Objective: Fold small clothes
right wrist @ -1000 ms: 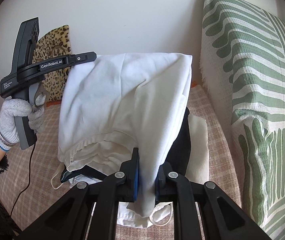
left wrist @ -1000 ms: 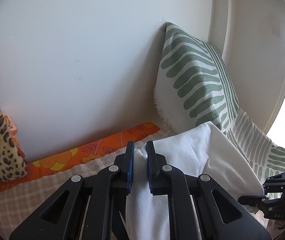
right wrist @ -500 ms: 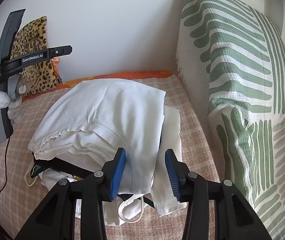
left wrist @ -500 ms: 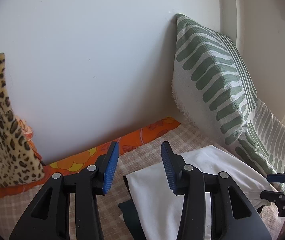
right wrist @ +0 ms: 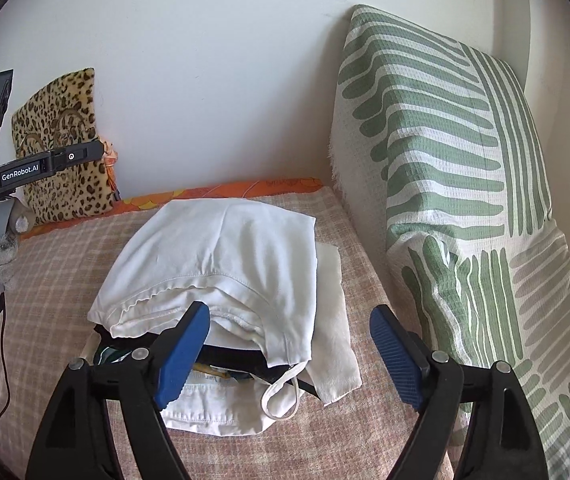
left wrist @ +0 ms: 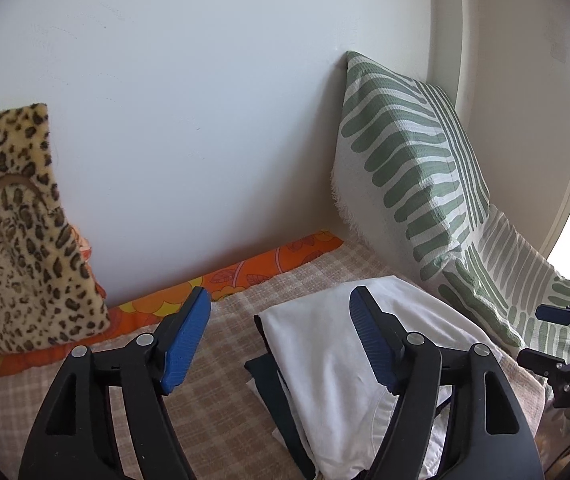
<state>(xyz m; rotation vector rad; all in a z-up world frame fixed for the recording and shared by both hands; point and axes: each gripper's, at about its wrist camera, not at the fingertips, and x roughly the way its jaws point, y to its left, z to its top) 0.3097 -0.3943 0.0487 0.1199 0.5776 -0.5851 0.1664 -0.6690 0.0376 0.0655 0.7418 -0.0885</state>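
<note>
Both grippers have let go of the white garment, which a second ago hung pinched between them and now lies folded on top of a small pile of clothes on the checked bedcover.

The left gripper has just been spreading its jaws; they stand wide apart with nothing between the blue pads, the garment's near corner showing beneath them. The right gripper has likewise just been spreading, its jaws released above the pile's near edge without touching it.

The garment is plain white with stitched, slightly ruffled hems facing six o'clock and a smooth fold toward twelve. Dark cloth and a white elastic loop peek out beneath it. At three o'clock leans a green-striped pillow; at ten o'clock, a leopard-print cushion stands against the wall.
</note>
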